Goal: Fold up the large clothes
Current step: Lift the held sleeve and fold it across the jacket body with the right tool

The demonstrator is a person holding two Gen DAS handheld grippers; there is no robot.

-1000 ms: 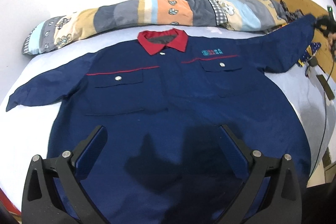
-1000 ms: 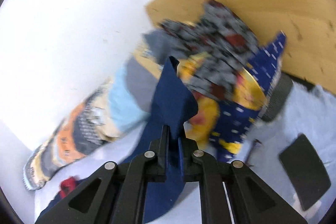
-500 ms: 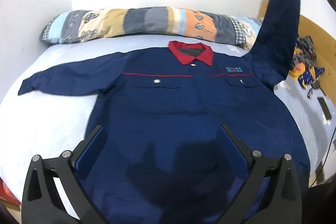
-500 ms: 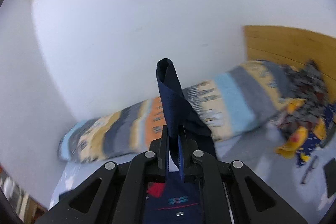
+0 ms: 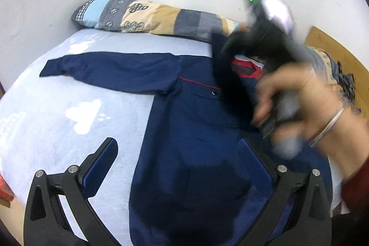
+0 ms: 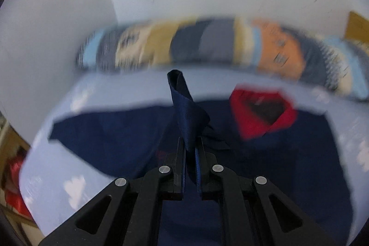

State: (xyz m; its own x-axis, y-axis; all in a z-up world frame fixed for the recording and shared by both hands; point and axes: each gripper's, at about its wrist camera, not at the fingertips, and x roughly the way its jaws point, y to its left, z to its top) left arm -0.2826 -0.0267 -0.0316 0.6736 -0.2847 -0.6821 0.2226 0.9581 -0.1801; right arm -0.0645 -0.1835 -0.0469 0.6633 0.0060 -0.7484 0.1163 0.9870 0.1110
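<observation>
Nearest, we are holding the left gripper with jaws spread wide above the hem of the navy work shirt, which is lying face up on the pale blue bed. Further in, our right gripper is pinching the shirt's sleeve cuff over the chest, beside the red collar. Beyond, a patchwork quilt is lying along the wall.

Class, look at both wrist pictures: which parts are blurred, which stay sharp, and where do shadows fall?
Left wrist view: the right hand and right gripper are motion-smeared; the flat sleeve and pillow are sharp; a dark shadow falls on the jacket hem. Right wrist view: pillow and red collar streak sideways; the pinched sleeve cuff stays crisp.
</observation>
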